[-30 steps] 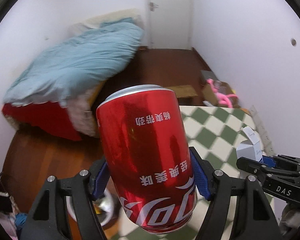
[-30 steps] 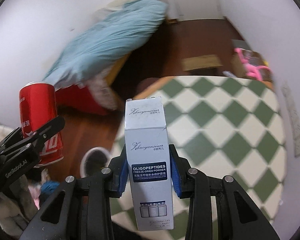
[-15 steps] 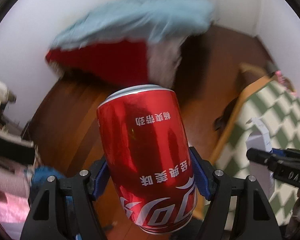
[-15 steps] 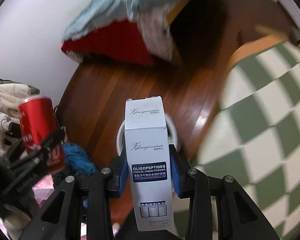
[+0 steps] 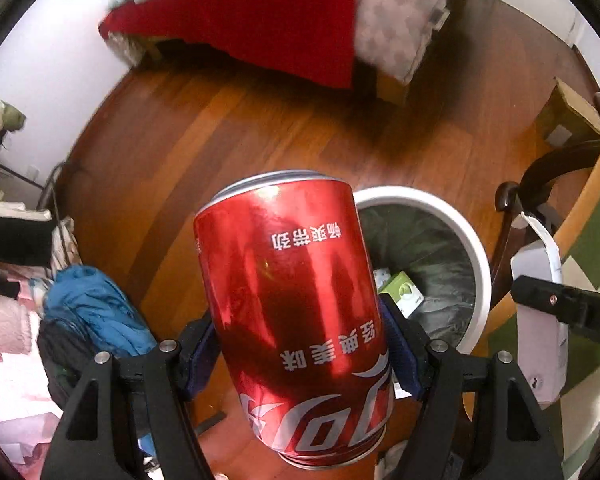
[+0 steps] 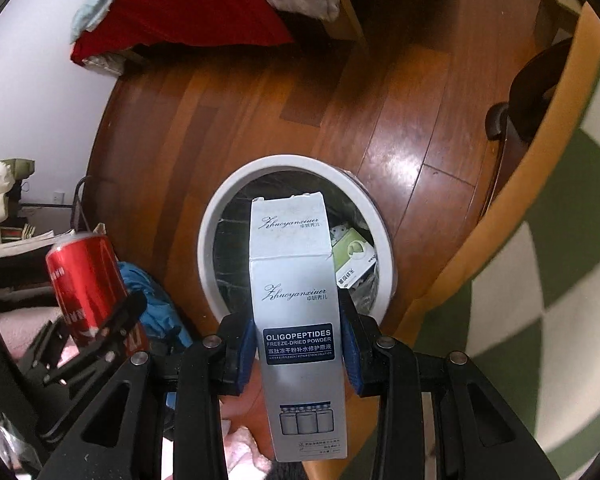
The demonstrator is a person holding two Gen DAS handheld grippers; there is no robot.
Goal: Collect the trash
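Left tool (image 5: 300, 356) grips red can (image 5: 292, 304), right tool (image 6: 300, 352) clamps white box (image 6: 296, 304) over bin (image 6: 220, 216) at 12 o'clock; both undropped, some trash already inside.

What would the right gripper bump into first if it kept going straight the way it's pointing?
Probably the trash bin. The right gripper, shut on the white box, points at the bin's open mouth, so the box would likely reach the trash inside first, though depth is unclear.
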